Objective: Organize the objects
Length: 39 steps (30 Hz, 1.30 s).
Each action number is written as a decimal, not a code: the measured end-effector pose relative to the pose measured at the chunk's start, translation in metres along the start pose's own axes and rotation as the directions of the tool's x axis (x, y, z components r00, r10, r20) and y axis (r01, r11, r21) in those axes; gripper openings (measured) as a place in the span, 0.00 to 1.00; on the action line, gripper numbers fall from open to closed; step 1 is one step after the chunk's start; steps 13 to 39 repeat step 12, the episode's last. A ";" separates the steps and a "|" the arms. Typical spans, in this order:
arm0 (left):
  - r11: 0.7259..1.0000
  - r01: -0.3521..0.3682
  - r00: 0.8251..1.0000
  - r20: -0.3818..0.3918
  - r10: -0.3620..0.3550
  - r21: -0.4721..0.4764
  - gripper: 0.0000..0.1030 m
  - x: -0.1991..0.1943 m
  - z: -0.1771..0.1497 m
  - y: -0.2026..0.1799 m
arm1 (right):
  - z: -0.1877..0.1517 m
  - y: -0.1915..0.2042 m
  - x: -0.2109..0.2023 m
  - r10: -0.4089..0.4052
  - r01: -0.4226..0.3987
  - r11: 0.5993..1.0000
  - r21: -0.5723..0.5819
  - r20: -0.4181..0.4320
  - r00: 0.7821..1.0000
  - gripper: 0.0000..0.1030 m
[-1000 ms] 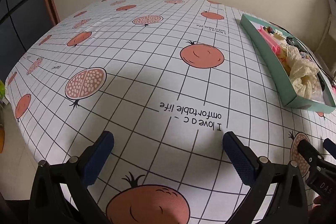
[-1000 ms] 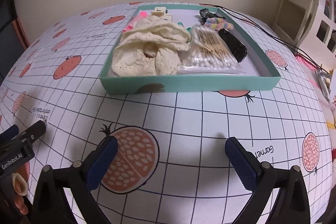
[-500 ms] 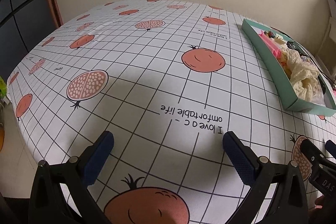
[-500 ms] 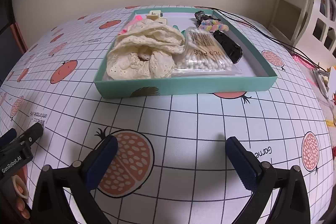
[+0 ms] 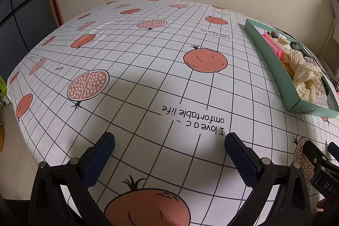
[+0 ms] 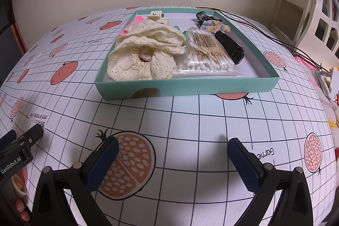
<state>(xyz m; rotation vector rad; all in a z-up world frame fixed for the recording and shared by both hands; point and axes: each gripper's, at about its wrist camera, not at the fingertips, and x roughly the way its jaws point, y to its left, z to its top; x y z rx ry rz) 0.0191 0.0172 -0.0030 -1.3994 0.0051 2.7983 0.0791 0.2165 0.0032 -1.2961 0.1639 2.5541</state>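
Both the left gripper (image 5: 169, 148) and right gripper (image 6: 172, 150) are gaping wide, empty. At 12 o'clock, the scrunchie (image 6: 146, 52) is probably crowding the swab bag (image 6: 206, 54); a grab risks snagging both.

Readable print, both wrist views.
Tablecloth (image 5: 148, 69) showing "I love a comfortable life"; cotton-swab bag (image 6: 206, 56) reading "100 PCS"; left gripper (image 6: 12, 154) displaying "GenRobot.AI".

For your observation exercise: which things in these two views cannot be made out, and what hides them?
- Right wrist view: the tray floor under the cream lace cloth is hidden.
- Right wrist view: the pink items are mostly covered by that cloth.
- Left wrist view: the tray's contents are screened by its near wall; its end is cut off.
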 end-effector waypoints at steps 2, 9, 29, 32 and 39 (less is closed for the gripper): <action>1.000 0.000 1.000 0.000 0.000 0.001 1.00 0.000 0.000 0.000 | 0.000 0.000 0.000 0.000 0.000 1.000 0.000 0.000 1.000 1.00; 1.000 -0.001 1.000 0.000 0.001 -0.001 1.00 0.000 0.000 -0.001 | 0.000 0.000 0.000 0.000 0.000 1.000 -0.001 0.000 1.000 1.00; 1.000 -0.001 1.000 0.000 0.001 -0.001 1.00 0.000 0.000 -0.001 | 0.000 0.000 0.000 0.000 0.000 1.000 -0.001 0.000 1.000 1.00; 1.000 -0.001 1.000 0.000 0.001 -0.001 1.00 0.000 0.000 -0.001 | 0.000 0.000 0.000 0.000 0.000 1.000 -0.001 0.000 1.000 1.00; 1.000 -0.001 1.000 0.000 0.001 -0.001 1.00 0.000 0.000 -0.001 | 0.000 0.000 0.000 0.000 0.000 1.000 -0.001 0.000 1.000 1.00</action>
